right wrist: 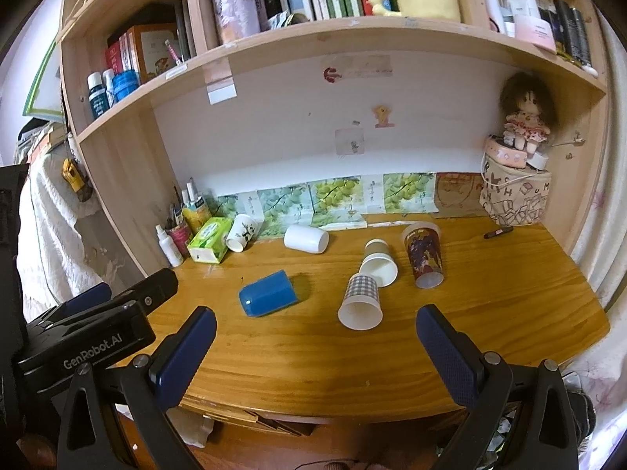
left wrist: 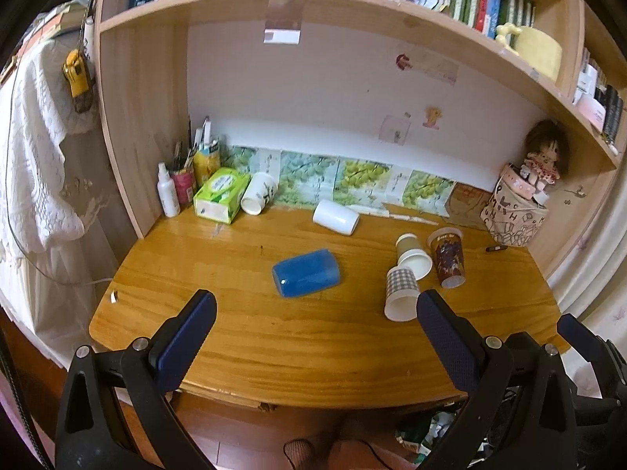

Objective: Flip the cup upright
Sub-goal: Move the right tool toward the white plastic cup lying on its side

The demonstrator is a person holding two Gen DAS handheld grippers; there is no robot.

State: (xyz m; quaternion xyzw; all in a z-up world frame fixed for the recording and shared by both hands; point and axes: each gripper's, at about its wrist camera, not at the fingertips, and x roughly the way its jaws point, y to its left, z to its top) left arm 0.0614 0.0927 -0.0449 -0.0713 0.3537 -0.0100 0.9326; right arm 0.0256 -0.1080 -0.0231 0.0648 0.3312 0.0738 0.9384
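The left gripper [left wrist: 315,317] is hanging over the near edge of the desk [left wrist: 313,352] with its jaws spread wide and gripping nothing. The blue cup [left wrist: 306,273] is lying on its side just beyond the gap between these jaws, apart from both pads. A checkered paper cup [left wrist: 399,293] is lying on its side with its open mouth just beside the tip of the right-hand jaw in the left wrist view; whether they are touching cannot be told.

The right gripper [right wrist: 315,319] is also hovering at the desk's front edge, jaws wide apart and empty. The checkered paper cup [right wrist: 360,301] is lying ahead, between the jaw tips and clear of both pads, mouth facing the camera. Beyond it a brown paper cup [right wrist: 377,260] is lying on its side, its rim touching the checkered one. A dark printed cup [right wrist: 425,260] is lying tilted beyond the right-hand jaw. The blue cup [right wrist: 268,293] is lying beyond the left-hand jaw.

Far ahead, a white cup [right wrist: 306,239] is lying on its side near the back wall, and another white cup with a dark sprig [right wrist: 242,233] is leaning against a green tissue box [right wrist: 209,239]. A doll [right wrist: 525,117] is sitting far beyond the right-hand jaw.
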